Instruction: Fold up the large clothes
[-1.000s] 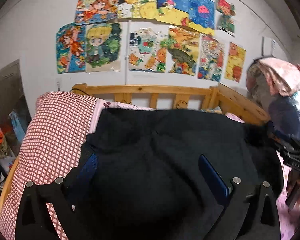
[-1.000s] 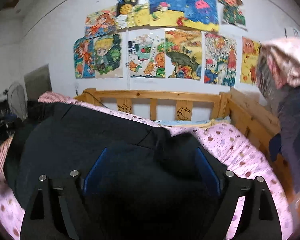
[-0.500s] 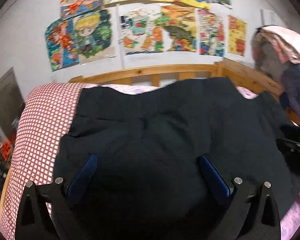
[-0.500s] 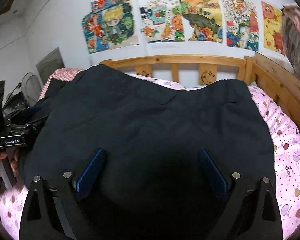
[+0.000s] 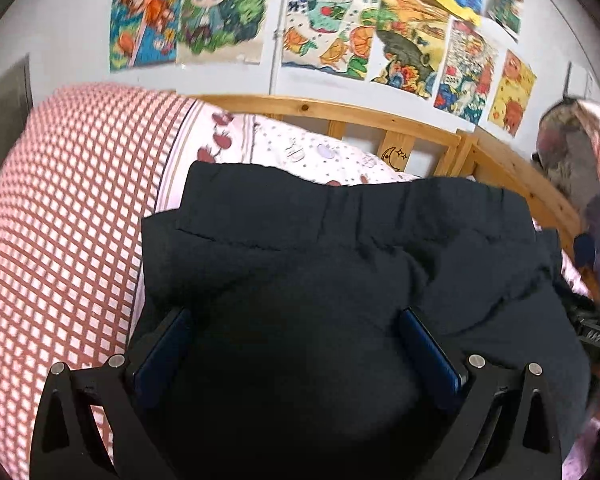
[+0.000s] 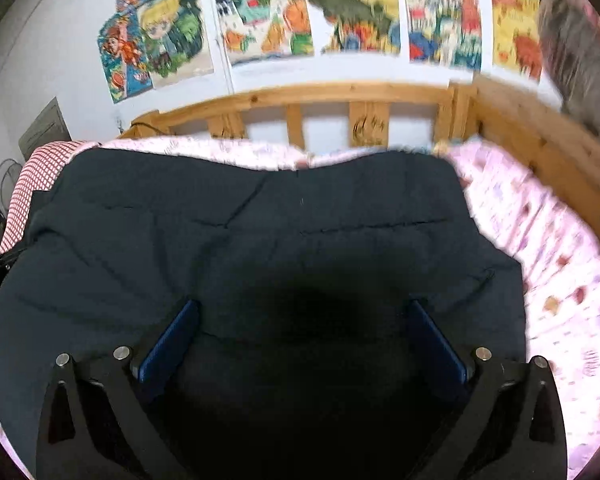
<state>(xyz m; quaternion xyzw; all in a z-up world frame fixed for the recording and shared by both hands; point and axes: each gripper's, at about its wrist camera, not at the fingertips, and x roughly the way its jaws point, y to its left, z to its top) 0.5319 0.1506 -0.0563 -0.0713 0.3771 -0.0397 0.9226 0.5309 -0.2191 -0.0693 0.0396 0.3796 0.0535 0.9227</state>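
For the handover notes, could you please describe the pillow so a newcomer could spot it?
Start at the wooden bed rail beneath the wall drawings. On the bedding at its left end, beside the dark garment, lies the pillow. It alone has a red-and-white check; the sheet is pale pink.

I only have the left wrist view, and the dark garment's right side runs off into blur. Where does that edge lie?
Observer: In the right wrist view, the dark garment ends on the pink printed sheet, apart from the wooden side rail.
Operator: And the right tool?
Observer: The right tool has its fingers wide apart with dark cloth filling the gap. I cannot tell whether it grips.
Operator: Is there anything off the bed's left side that I'm missing?
Observer: A fan stands just past the red-checked bedding.
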